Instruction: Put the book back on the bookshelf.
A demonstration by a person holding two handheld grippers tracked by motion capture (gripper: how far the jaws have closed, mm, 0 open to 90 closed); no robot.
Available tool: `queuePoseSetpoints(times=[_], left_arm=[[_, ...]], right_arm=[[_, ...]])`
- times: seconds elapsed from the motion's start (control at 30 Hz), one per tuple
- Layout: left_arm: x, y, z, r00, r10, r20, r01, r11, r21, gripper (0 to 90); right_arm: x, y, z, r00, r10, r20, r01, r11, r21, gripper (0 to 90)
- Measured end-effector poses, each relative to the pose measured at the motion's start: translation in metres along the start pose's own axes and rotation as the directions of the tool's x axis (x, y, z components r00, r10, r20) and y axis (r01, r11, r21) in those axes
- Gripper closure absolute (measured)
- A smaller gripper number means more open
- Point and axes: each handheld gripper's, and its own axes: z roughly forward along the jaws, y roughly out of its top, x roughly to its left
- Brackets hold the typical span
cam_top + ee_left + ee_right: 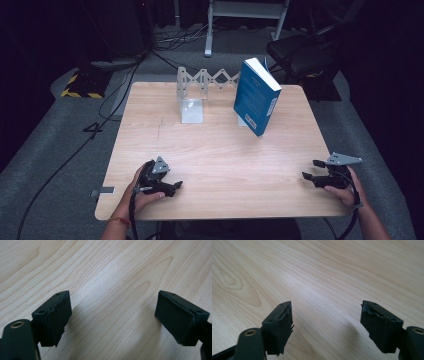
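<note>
A blue book [256, 96] stands tilted on the back right part of the wooden table [225, 150], leaning to the right. My left gripper [176, 187] rests near the front left edge, held by a hand, pointing right. In the left gripper view its jaws [112, 312] stand open over bare wood with nothing between them. My right gripper [310, 169] is at the front right edge, pointing left. In the right gripper view it [327, 317] is open too, with bare tabletop between its pads.
A white folding rack [207, 78] stands along the table's back edge, with a clear bookend [192, 110] in front of it. Behind the table are a dark chair [300, 55], a white frame leg [208, 30] and cables on the grey floor.
</note>
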Motion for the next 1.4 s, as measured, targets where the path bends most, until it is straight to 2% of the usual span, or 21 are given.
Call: queuePoseSetpoints(times=[0.07,0.2,0.6,1.17,1.3,1.4], left_arm=[[0.0,0.0,0.0001,1.0,0.0,0.0,0.0,1.0,-0.001,14.2],[0.0,-0.0001,0.0001,1.0,0.0,0.0,0.0,1.0,-0.001,14.2],[-0.001,-0.0003,-0.0004,0.9999,-0.004,-0.011,0.004,1.0,0.002,14.2],[-0.001,0.0003,0.0004,0.9999,-0.012,-0.002,0.012,0.9999,0.003,13.4],[-0.0002,0.001,0.0006,1.0,-0.003,-0.008,0.003,1.0,0.004,13.3],[-0.0005,0.0014,0.002,0.9999,-0.013,-0.004,0.013,0.9999,-0.001,13.0]], right_arm=[[0.0001,-0.0034,0.0034,0.9999,0.011,0.003,-0.011,1.0,0.012,24.3],[0.0011,-0.0062,0.0052,0.9998,0.02,0.006,-0.02,1.0,0.004,21.4],[0.001,-0.0064,0.0053,0.9998,0.02,0.006,-0.021,1.0,0.003,21.2],[0.001,-0.0063,0.0054,0.9998,0.021,0.006,-0.021,1.0,0.003,21.2],[0.001,-0.0063,0.0053,0.9998,0.021,0.006,-0.021,1.0,0.003,21.2],[0.001,-0.0064,0.0053,0.9998,0.021,0.006,-0.021,1.0,0.003,21.2]])
